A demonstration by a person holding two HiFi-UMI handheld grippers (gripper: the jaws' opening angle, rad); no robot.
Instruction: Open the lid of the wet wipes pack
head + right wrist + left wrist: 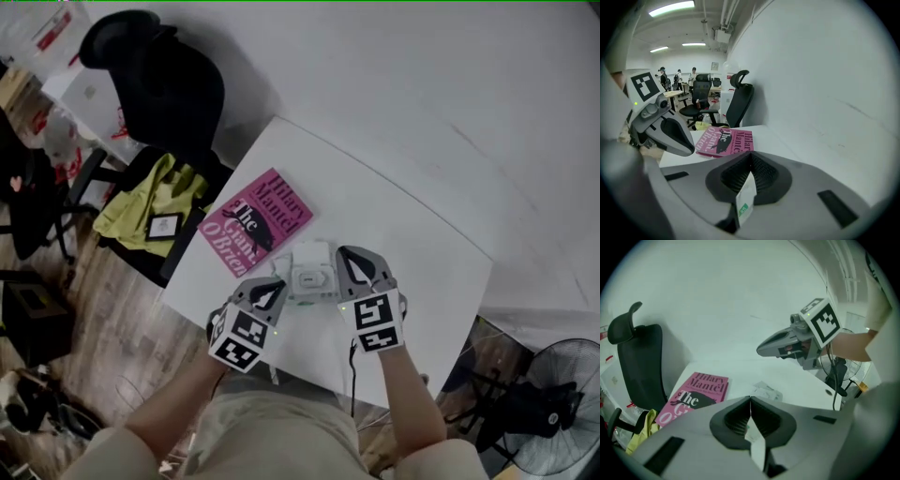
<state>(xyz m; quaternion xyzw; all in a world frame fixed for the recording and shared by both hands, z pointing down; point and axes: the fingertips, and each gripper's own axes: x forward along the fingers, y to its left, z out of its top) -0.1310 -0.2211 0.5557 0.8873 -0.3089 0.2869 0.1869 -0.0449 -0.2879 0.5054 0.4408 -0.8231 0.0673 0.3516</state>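
Wet wipes pack (310, 272) lies on the white bench (422, 281) just beside a pink book (256, 221), between the left gripper (275, 289) and the right gripper (344, 255). Both have their fingers together on nothing. We cannot make out the lid's position. A black chair (155, 75) and a wood floor (103, 319) border the bench.

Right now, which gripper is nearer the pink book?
Left. The left gripper hangs just short of the near edge of the pink book; the right gripper is farther off, beyond the wet wipes pack.
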